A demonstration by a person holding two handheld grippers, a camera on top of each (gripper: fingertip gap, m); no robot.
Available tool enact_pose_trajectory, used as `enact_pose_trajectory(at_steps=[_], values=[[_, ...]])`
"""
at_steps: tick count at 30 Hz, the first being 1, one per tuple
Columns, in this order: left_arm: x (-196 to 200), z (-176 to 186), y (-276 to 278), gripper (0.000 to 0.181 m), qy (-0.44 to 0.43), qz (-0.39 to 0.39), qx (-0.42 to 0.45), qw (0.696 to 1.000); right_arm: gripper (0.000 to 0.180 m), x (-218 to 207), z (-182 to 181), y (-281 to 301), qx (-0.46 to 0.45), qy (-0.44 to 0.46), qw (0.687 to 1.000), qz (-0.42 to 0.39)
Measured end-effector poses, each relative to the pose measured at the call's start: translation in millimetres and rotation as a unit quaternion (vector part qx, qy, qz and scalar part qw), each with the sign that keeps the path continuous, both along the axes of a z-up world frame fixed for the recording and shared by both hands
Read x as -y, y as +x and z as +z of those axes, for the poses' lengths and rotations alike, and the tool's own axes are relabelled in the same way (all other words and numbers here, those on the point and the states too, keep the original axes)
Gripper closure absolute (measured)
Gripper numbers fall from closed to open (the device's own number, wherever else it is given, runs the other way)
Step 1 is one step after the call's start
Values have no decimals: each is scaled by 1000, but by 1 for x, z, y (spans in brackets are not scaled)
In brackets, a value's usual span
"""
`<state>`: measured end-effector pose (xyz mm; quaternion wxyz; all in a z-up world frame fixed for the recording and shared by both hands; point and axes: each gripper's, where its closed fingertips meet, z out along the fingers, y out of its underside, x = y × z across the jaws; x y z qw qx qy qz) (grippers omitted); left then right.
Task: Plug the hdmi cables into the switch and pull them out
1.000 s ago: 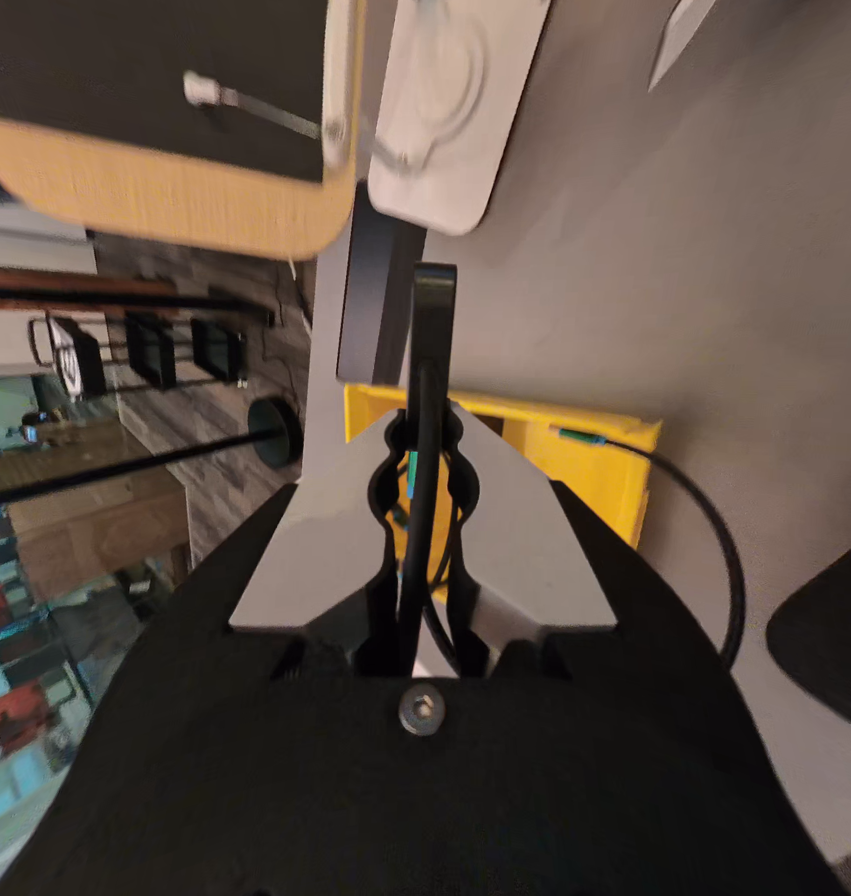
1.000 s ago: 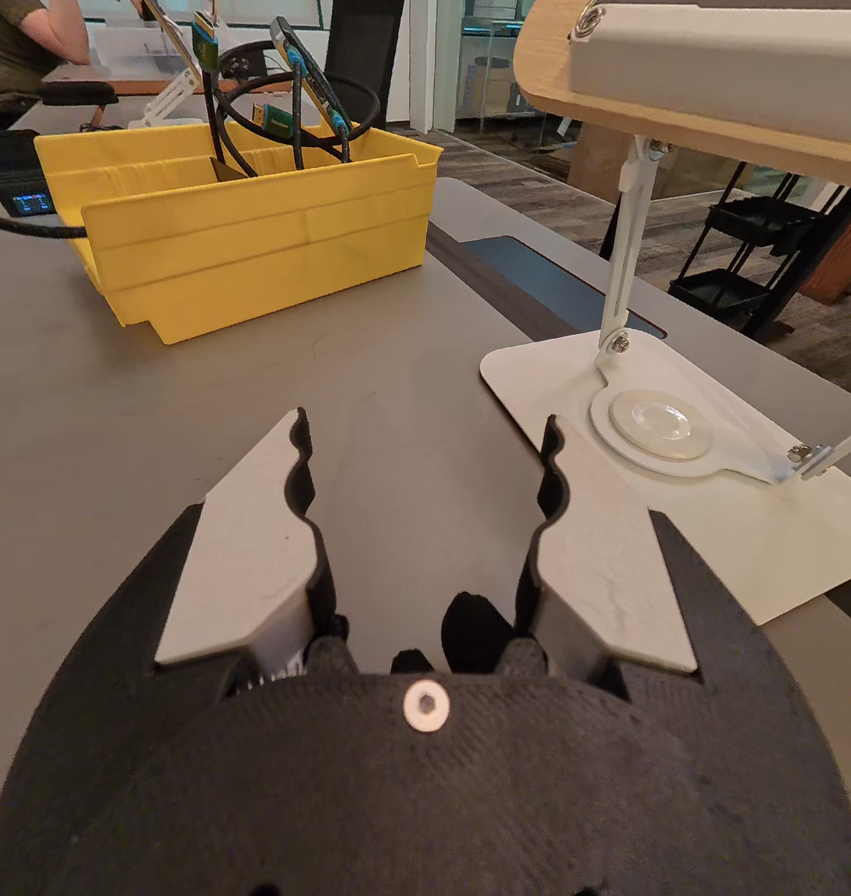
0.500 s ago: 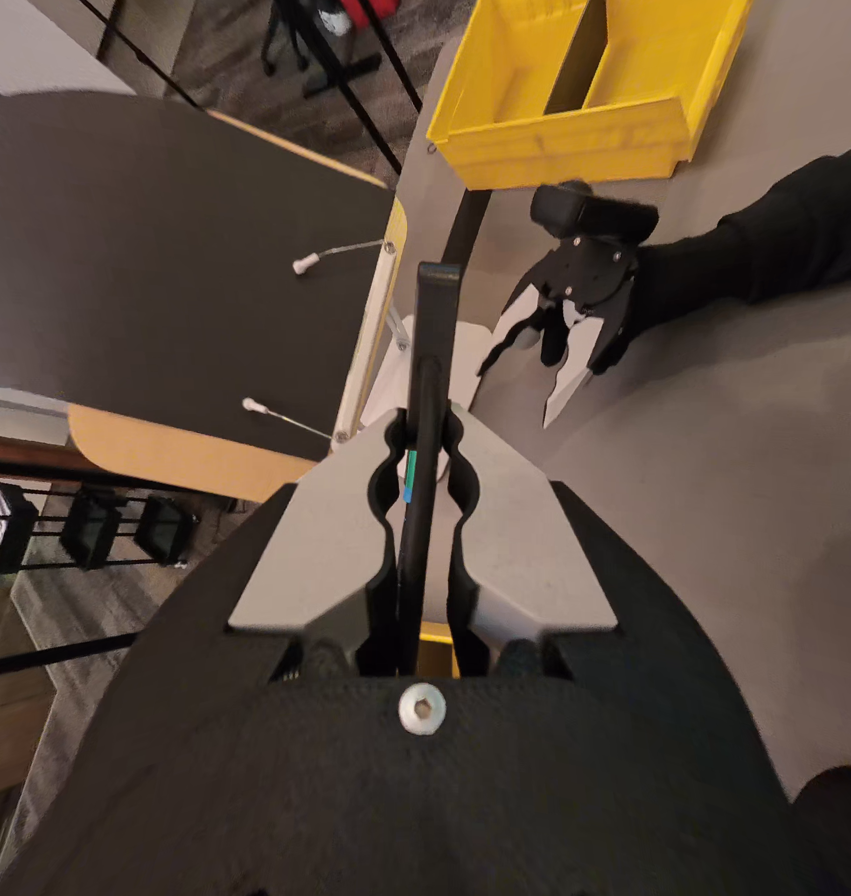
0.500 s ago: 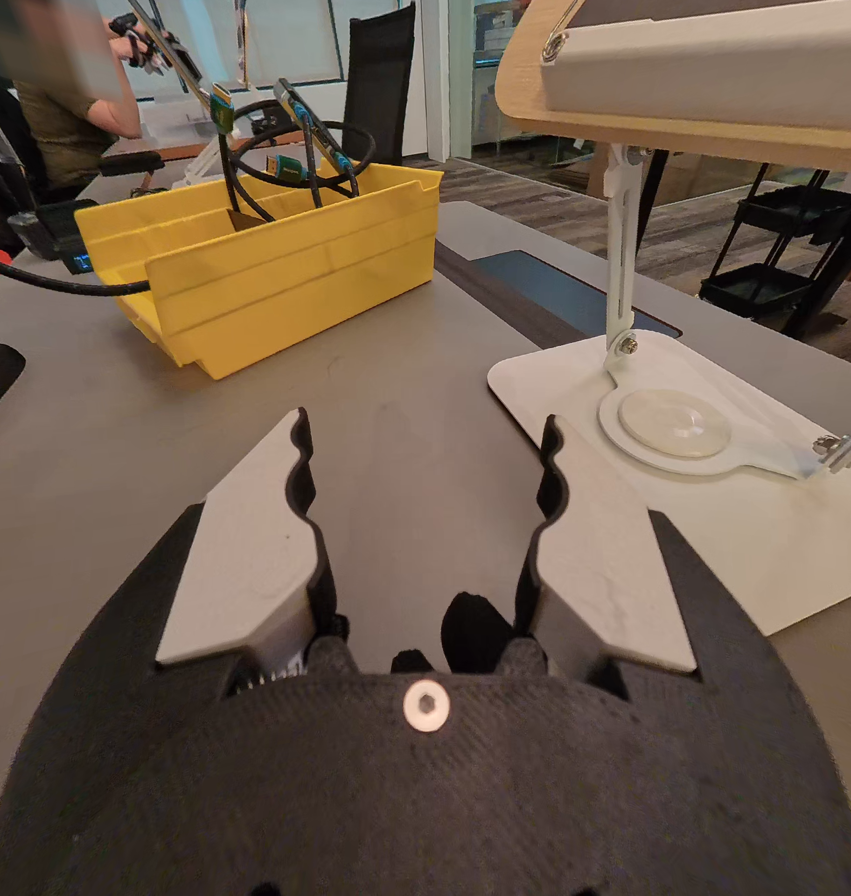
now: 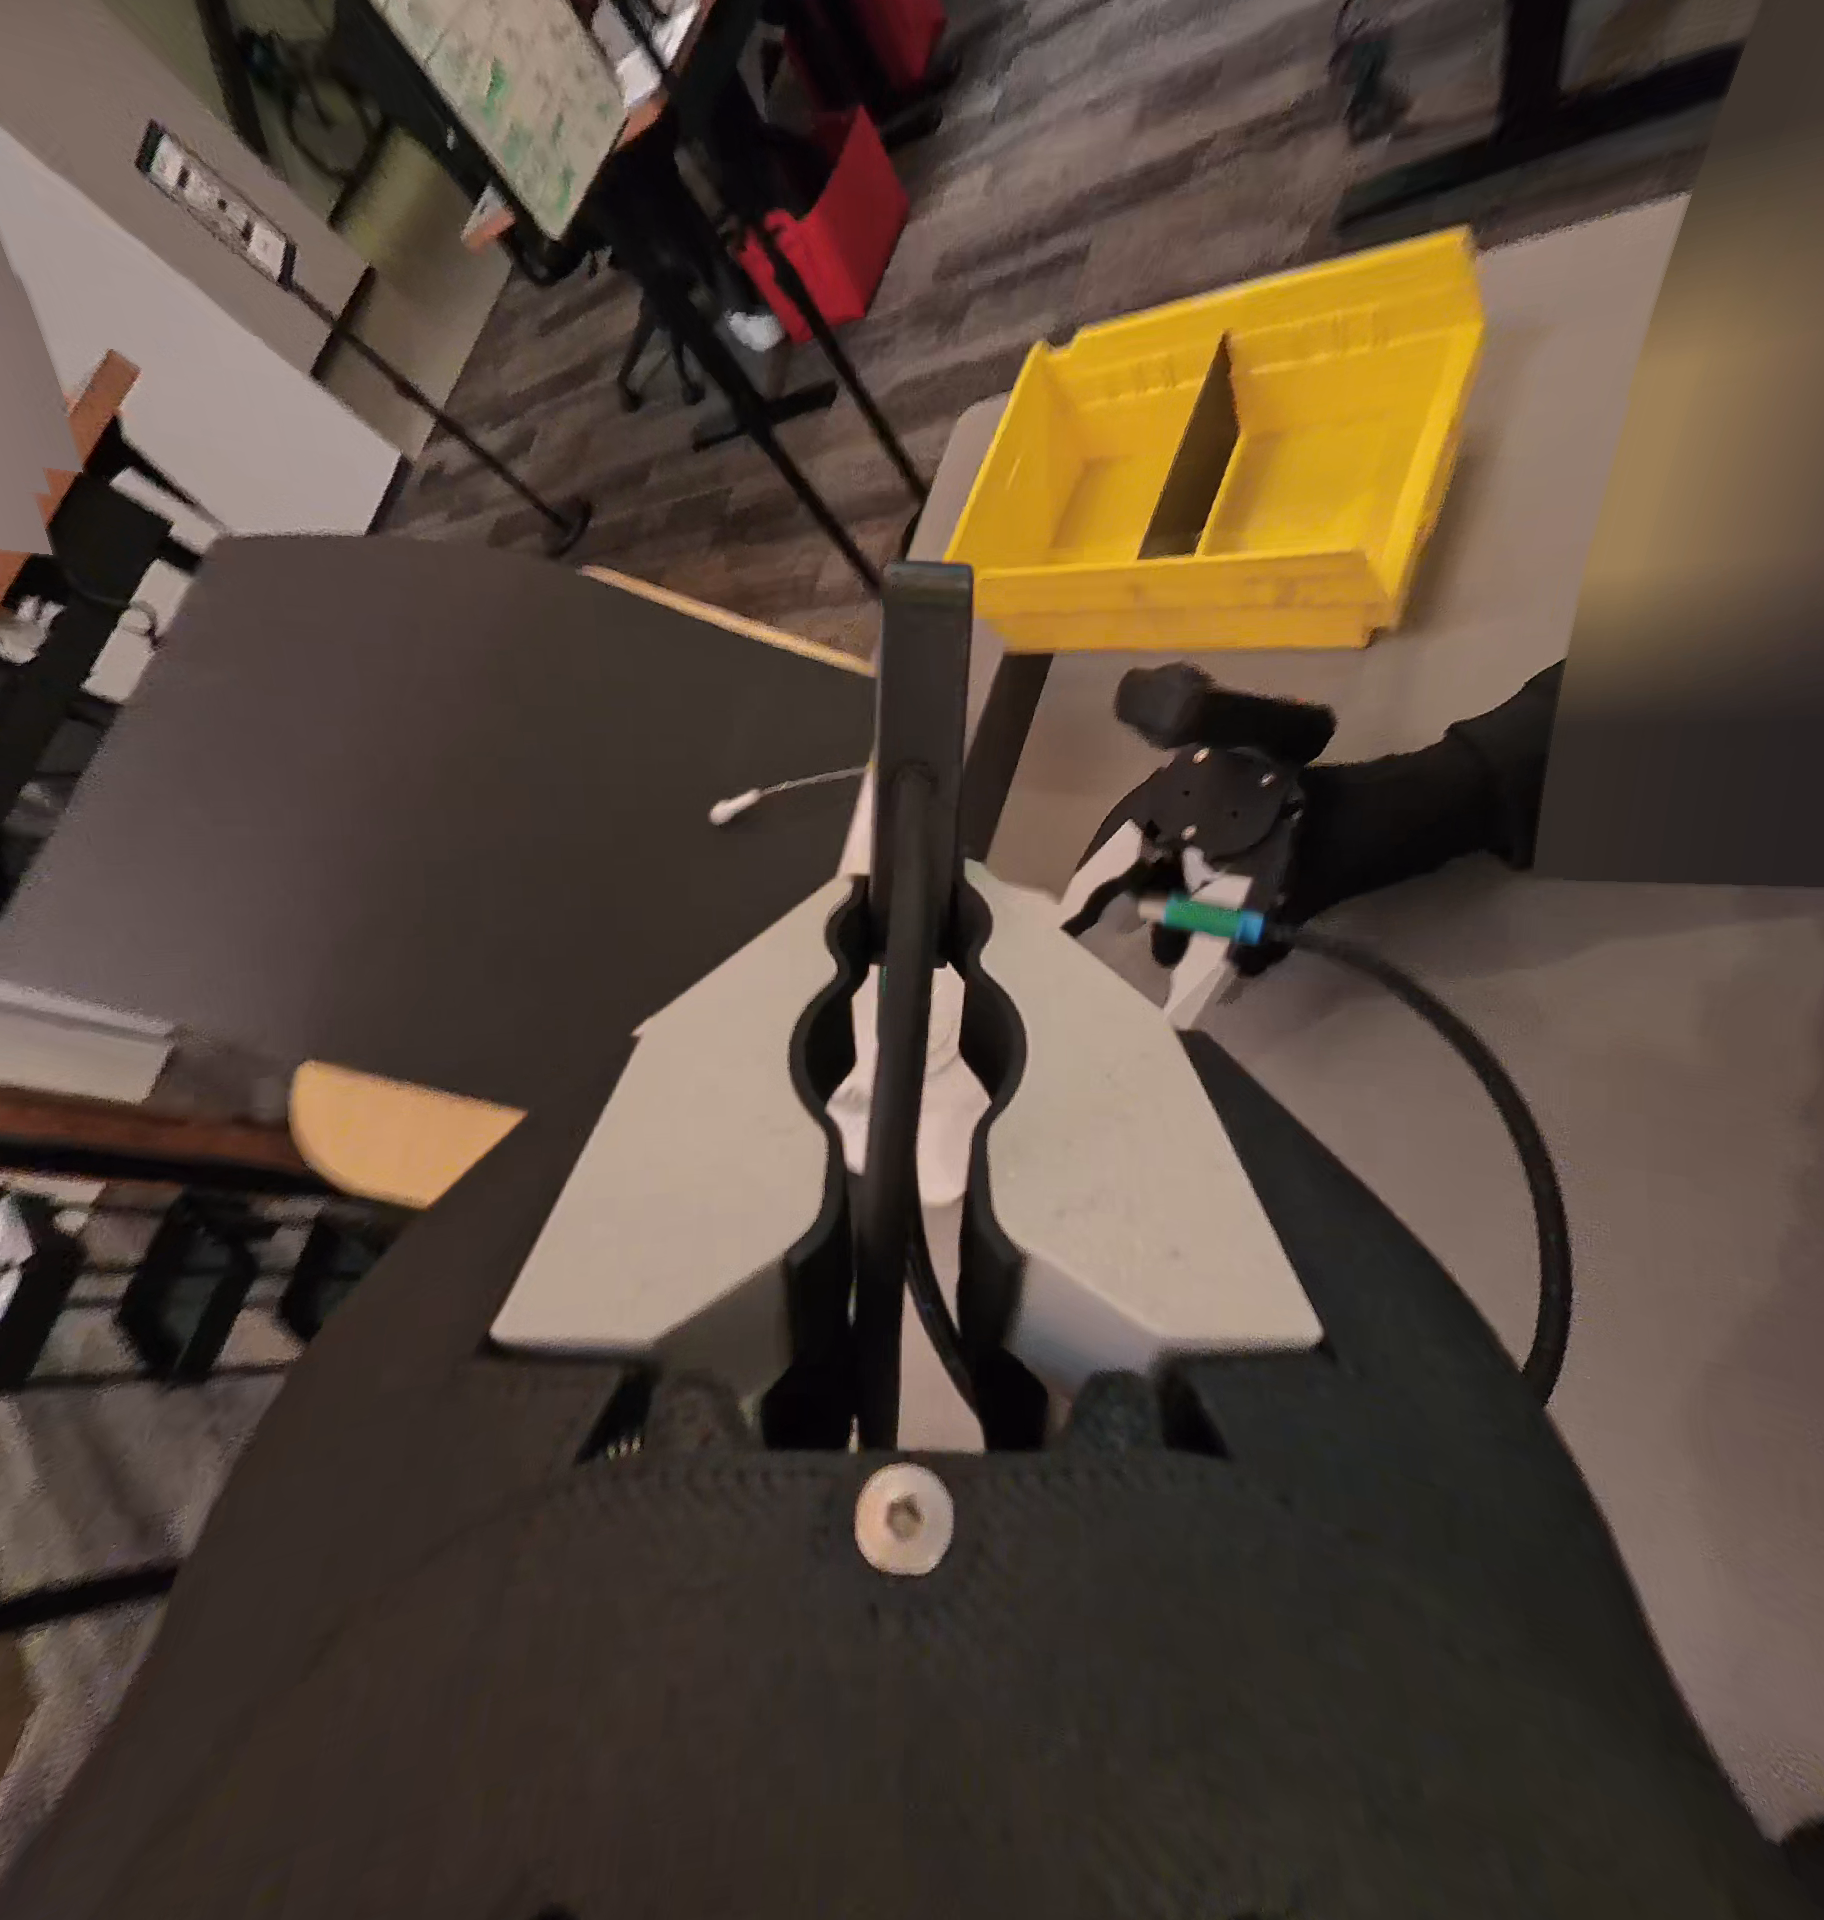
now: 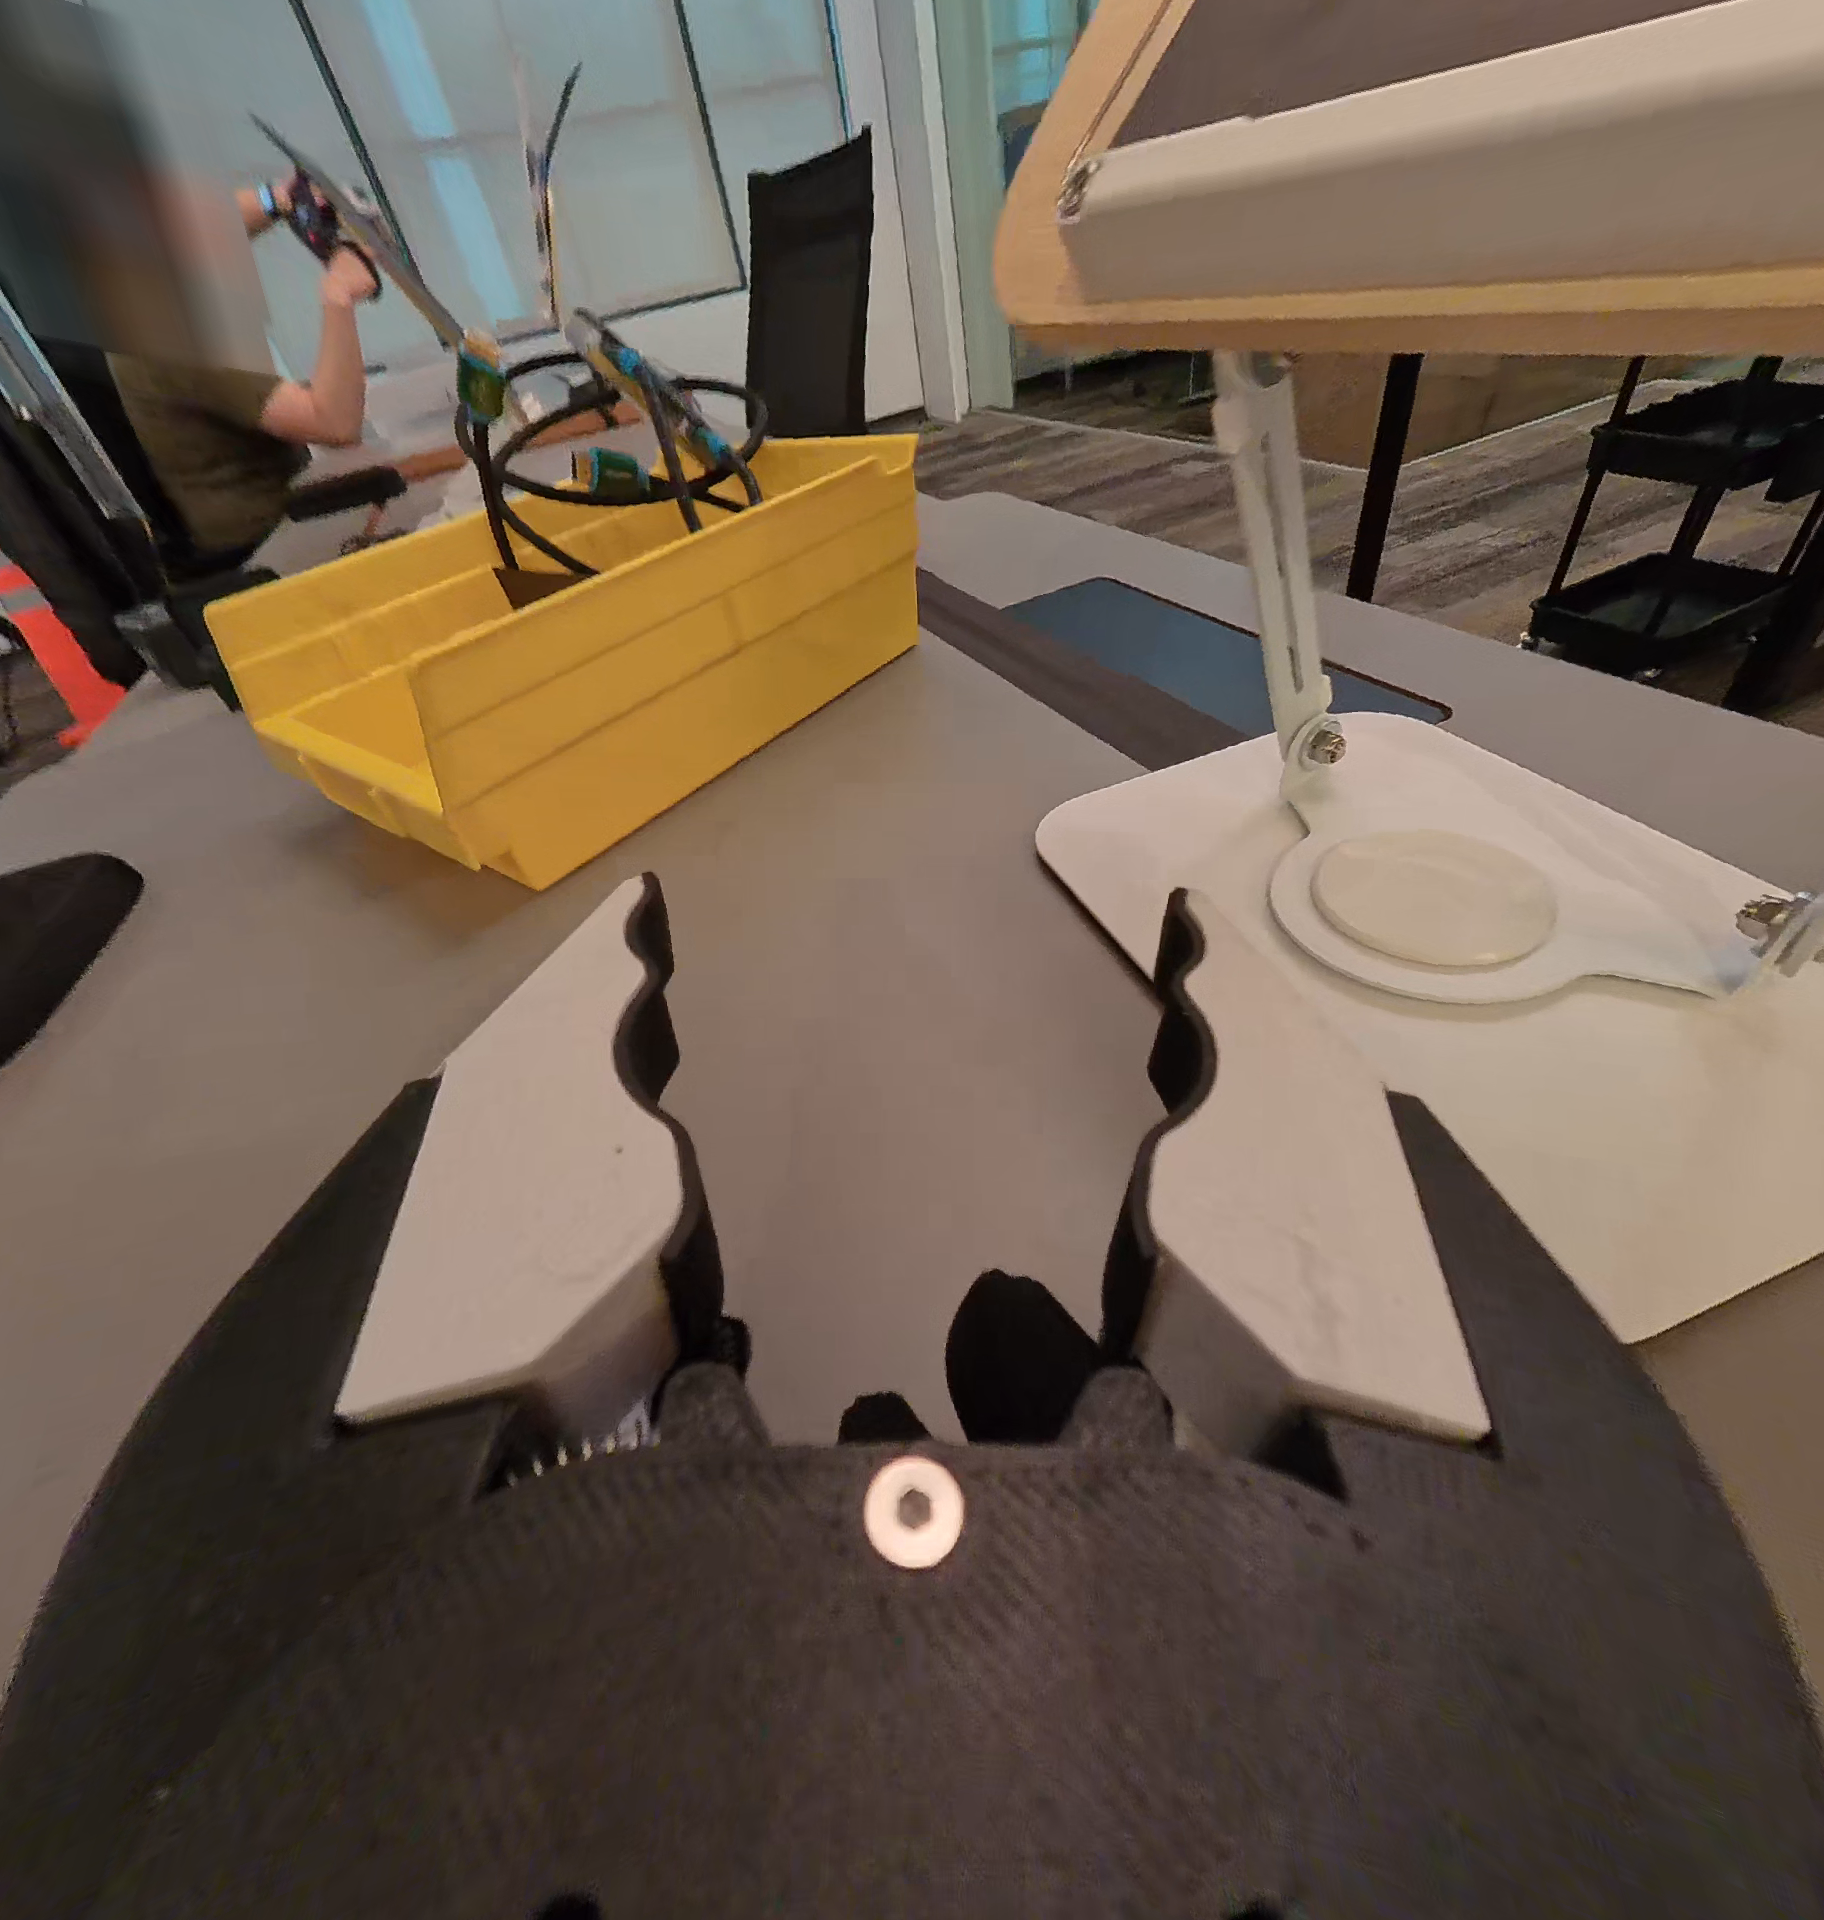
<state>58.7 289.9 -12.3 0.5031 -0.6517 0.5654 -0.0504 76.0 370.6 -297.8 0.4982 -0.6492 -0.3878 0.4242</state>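
Observation:
My left gripper (image 5: 918, 904) is shut on a flat black piece seen edge-on, which I take for the switch (image 5: 923, 707). A black cable runs down along it between the jaws. A second black cable (image 5: 1510, 1122) loops at the right and ends in a green and blue plug (image 5: 1204, 920). That plug overlaps my right gripper (image 5: 1126, 971) in the left wrist view. My right gripper (image 6: 913, 904) is open and empty above the grey table (image 6: 887, 1039). Several HDMI cables (image 6: 596, 468) stick up out of a yellow bin (image 6: 627, 707).
A second yellow bin (image 5: 1199, 592) with a divider stands empty at the table's far edge. A white stand base (image 6: 1510, 1091) carries a tilted dark board with a wooden rim (image 5: 472, 779). A black chair part (image 6: 25, 935) is at the left. A seated person (image 6: 201, 416) is behind. About 30 centimeters separates my left fingertips from my right.
The left wrist view has swung up from the near yellow bin and now looks down on the board, the empty bin and my right gripper. The right gripper stays open and has shifted slightly.

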Motion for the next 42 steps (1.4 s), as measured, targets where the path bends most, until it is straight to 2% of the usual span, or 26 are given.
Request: enact_pose_trajectory(at_steps=[8, 15, 20, 23, 25, 28, 30, 32, 36, 39, 42], values=[[-16, -58, 56, 169, -72, -101, 143, 982, 96, -5, 25, 15, -83, -23, 996, 7], [-40, -111, 68, 169, -158, -138, 279, 937, 111, 0, 69, 43, -168, 12, 985, 38], [-57, -148, 67, 169, -222, -141, 372, 890, 122, 14, 98, 57, -235, 40, 968, 77], [-60, -169, 69, 169, -260, -150, 398, 867, 129, 19, 104, 57, -252, 32, 963, 93], [-57, -183, 74, 170, -277, -157, 388, 865, 139, 22, 102, 53, -251, 30, 962, 104], [-48, -203, 86, 169, -302, -166, 367, 864, 167, 29, 98, 49, -238, 31, 963, 121], [-48, -209, 85, 168, -310, -158, 375, 859, 168, 29, 93, 47, -227, 25, 966, 125], [-54, -223, 77, 157, -320, -115, 349, 873, 169, 28, 87, 46, -211, 29, 970, 119], [-59, -248, 31, 117, -291, 34, 229, 928, 168, 29, 83, 45, -202, 30, 971, 124], [-54, -245, -32, 113, -195, 161, 110, 961, 169, 31, 80, 41, -195, 32, 972, 127], [-40, -241, -104, 114, -132, 299, 20, 945, 169, 32, 77, 38, -189, 32, 973, 130]])
